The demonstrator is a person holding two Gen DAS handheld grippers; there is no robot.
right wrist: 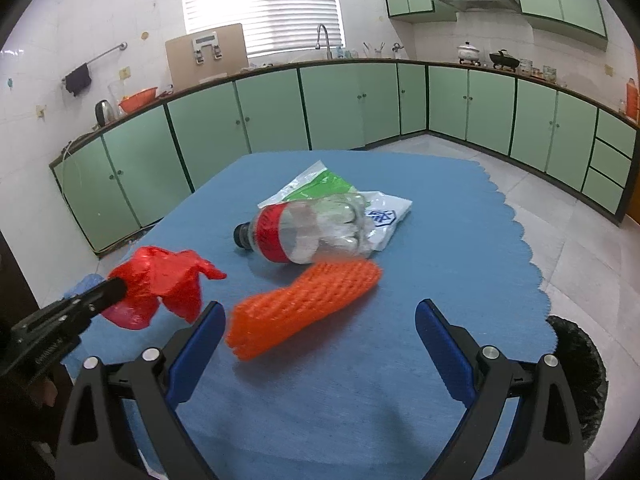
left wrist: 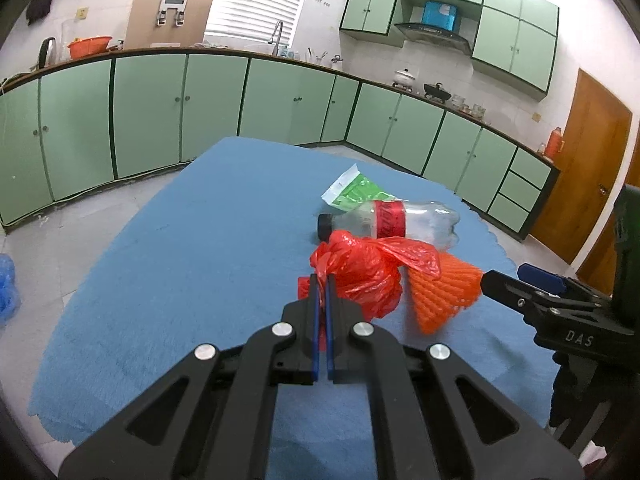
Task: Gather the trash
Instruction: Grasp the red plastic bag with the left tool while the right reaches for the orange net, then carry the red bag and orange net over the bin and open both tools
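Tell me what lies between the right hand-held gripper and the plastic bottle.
The orange foam net lies on the blue cloth between the open right hand-held gripper and the plastic bottle, seen in the right wrist view.

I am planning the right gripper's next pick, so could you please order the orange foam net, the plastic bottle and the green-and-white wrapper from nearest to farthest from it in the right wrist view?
1. Orange foam net, just ahead of the right gripper.
2. Plastic bottle, lying behind the net.
3. Green-and-white wrapper, farthest, behind the bottle.

Both grippers, left gripper (left wrist: 322,280) and right gripper (right wrist: 320,332), have black linkage arms, silver screws and blue pads inside the fingertips.
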